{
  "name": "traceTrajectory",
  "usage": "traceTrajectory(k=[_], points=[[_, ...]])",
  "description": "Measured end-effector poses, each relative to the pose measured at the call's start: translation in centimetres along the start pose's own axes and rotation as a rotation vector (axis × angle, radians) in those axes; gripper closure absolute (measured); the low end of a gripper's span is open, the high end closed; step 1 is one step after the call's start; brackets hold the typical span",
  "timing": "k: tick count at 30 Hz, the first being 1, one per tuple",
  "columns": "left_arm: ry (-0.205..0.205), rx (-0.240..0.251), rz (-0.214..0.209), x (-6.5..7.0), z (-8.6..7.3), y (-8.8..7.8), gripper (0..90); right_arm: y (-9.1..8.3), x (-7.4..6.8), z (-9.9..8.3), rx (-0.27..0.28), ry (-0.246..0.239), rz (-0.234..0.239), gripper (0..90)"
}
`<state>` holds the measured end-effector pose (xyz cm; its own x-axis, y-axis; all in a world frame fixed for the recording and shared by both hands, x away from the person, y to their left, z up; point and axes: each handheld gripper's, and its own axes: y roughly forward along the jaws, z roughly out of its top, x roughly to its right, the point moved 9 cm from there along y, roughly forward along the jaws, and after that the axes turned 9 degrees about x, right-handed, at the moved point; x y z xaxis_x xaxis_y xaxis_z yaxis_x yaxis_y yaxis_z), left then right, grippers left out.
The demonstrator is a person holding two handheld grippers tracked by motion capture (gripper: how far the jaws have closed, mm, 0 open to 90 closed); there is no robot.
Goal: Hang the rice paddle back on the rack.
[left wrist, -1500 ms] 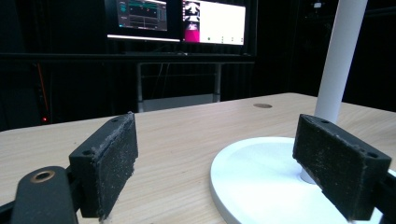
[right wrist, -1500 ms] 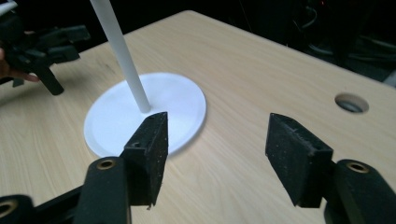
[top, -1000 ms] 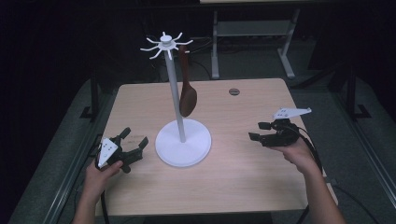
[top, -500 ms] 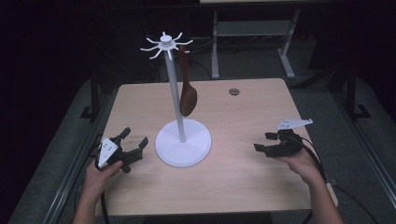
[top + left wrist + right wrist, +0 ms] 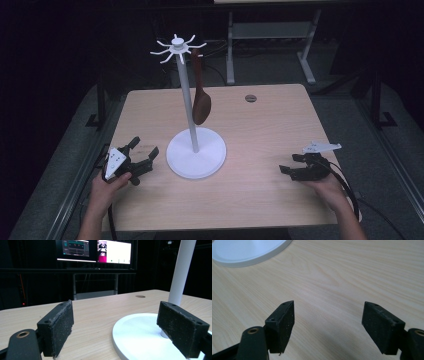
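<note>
While both jaws stood spread and empty, the left hand-held gripper [image 5: 142, 161] lay just beside the white stand [image 5: 196, 159] on the desk [image 5: 260, 125], the right hand-held gripper [image 5: 295, 166] well apart, so a careless sweep might have tipped it and dropped the brown spoon [image 5: 201, 105].

So the left gripper [image 5: 117, 332] sits low over the desk [image 5: 100, 312], jaws spread wide with nothing between the pads [image 5: 60, 327]. Just past the right jaw there's a round white base [image 5: 137, 332] with a white pole [image 5: 181, 270] going straight up out of frame. Small dark round hole [image 5: 140, 296] near the desk's far edge. Beyond that edge, two lit monitors [image 5: 96, 251] above a metal frame [image 5: 95, 285], everything else dark.
</note>
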<state>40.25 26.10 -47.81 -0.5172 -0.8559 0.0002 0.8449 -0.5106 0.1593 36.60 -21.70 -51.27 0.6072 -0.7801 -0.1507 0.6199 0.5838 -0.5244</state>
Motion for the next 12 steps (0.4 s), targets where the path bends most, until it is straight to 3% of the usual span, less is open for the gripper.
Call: traceTrajectory(k=[5, 12], points=[[0.003, -0.001, 0.000, -0.01, -0.01, 0.01, 13.4, 0.69, 0.11, -0.34, -0.026, -0.018, -0.002, 24.9], [0.003, -0.002, 0.000, 0.00, -0.01, 0.01, 13.4, 0.58, 0.20, -0.47, -0.029, -0.004, 0.002, 24.9]])
